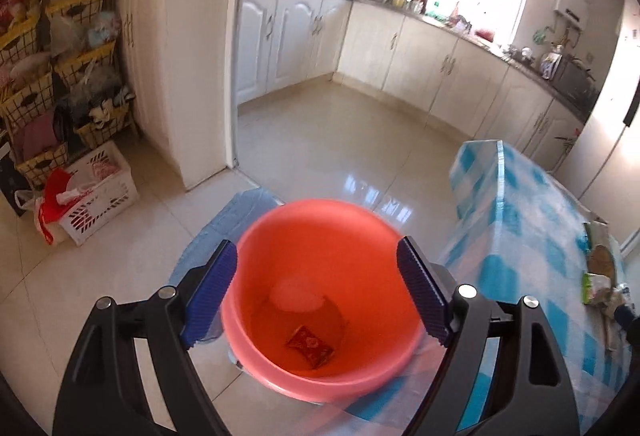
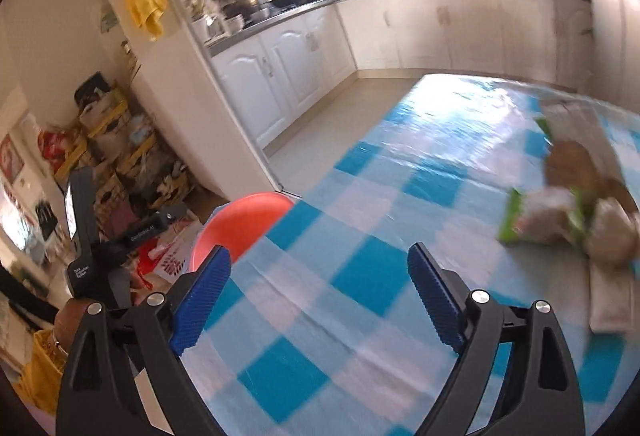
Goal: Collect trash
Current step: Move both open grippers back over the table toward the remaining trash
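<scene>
Motion-blurred green wrappers (image 2: 560, 212) on tablecloth (image 2: 360, 236)

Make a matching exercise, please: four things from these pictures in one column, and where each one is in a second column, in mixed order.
Things:
1. red wrapper
2. orange bucket
3. green packet
4. yellow cloth

Places:
A. hanging high on the white wall
B. on the floor beside the table
C. on the blue checked tablecloth
D. at the bottom of the bucket

Pairs: 1-D, 2-B, 3-C, 4-A
</scene>
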Demonstrator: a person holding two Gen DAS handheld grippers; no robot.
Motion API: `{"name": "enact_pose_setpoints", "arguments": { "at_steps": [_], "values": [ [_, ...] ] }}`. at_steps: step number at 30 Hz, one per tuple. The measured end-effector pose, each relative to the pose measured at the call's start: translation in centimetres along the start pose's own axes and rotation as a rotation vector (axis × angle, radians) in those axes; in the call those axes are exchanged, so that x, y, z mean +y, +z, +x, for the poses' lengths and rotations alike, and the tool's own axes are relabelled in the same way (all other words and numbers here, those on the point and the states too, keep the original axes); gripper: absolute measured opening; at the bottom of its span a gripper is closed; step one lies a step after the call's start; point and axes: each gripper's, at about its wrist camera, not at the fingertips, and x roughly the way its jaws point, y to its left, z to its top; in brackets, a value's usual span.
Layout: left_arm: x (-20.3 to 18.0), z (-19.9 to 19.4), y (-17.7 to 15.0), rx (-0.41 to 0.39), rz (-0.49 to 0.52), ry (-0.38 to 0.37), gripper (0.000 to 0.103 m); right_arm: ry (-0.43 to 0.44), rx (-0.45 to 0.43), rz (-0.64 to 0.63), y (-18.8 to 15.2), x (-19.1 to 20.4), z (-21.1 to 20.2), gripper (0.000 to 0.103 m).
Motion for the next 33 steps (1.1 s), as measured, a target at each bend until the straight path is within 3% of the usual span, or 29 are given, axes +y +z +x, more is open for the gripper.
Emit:
{"name": "enact_pose_setpoints", "arguments": {
  "at_steps": [4,10,17,23,33],
  "values": [
    [-2.8,-1.8,-0.4,-0.008,0.051,-0.079,0.082,-0.064,-0.019,0.012,-1.1,-1.5,-2.1,0.089],
    [-9.1,-3.9,-1.5,0.012,0.283,-0.15,0.083,-0.13,-0.068,0.117,-2.6,-5.8,-5.7,0.089],
    [-16.8,-4.9,-4.2,0.067,0.481,-0.343,0.083,-0.212,-0.137,0.268,-4.1,-11.9,-10.0,0.089],
    [-21.8,-4.8,-6.2,0.101,0.581,-0.443,0.083,-0.279,-0.175,0.397,-5.4,-16.9,-12.8,0.089],
    [-28.3,-2.7,-8.5,0.169,0.716,-0.531,0.082,-0.391,-0.213,0.534,-6.8,-23.5,-15.9,0.089]
  ]
}}
